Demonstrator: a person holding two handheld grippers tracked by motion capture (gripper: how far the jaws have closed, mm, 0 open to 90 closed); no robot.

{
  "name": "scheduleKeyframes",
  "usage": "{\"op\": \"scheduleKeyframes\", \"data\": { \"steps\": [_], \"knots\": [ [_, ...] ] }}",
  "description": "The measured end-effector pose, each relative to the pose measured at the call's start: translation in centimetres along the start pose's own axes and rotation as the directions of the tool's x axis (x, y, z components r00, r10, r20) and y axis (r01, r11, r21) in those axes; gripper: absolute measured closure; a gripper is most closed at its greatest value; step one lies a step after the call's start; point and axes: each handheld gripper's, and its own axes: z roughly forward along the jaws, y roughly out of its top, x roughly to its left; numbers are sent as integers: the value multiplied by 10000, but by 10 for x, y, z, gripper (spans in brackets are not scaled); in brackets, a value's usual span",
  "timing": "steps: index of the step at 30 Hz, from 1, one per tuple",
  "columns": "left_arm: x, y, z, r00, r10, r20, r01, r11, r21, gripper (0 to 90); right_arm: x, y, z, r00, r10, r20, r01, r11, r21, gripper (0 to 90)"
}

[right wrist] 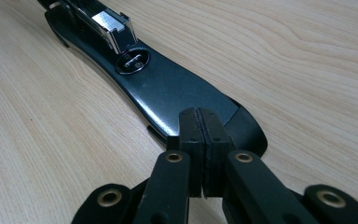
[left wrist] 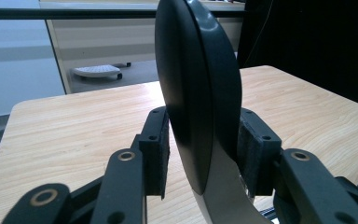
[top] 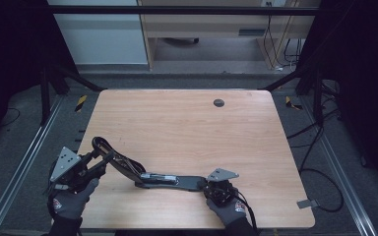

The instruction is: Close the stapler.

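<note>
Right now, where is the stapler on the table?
In the high view the opened stapler lies near the front edge of the table, between the two tools: its raised handle at the left tool, its flat base under the right tool.

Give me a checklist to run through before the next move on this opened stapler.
1. Stapler base lies flat on the table: ok.
2. Right hand-held gripper shut, with its tips over the near end of the base: ok.
3. Right hand-held gripper actually pressing the base down: cannot tell.
4. Raised top arm sits between the pads of the left hand-held gripper: ok.
5. Both pads pressing on the top arm: one pad touches; the other, cannot tell.
6. Magazine exposed with the top arm swung away: ok; staples inside: cannot tell.
</note>
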Motion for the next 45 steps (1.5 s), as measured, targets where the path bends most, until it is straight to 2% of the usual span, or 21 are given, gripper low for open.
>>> {"op": "scheduleKeyframes", "data": {
  "steps": [19, 29, 45],
  "knots": [
    [-21, 9, 10, 9975, 618, 330, -615, 9981, -98, 596, 0, 0, 0, 10000, 41, 0, -41, 10000, -13, 900],
    [-29, 12, 13, 9945, 990, 351, -988, 9951, -87, 597, -1, 0, 0, 10000, 42, -8, -42, 10000, -8, 900],
    [-37, 13, 17, 9909, 1305, 319, -1302, 9914, -103, 596, 0, 0, 0, 10000, 76, -14, -76, 10000, 6, 900]
  ]
}}
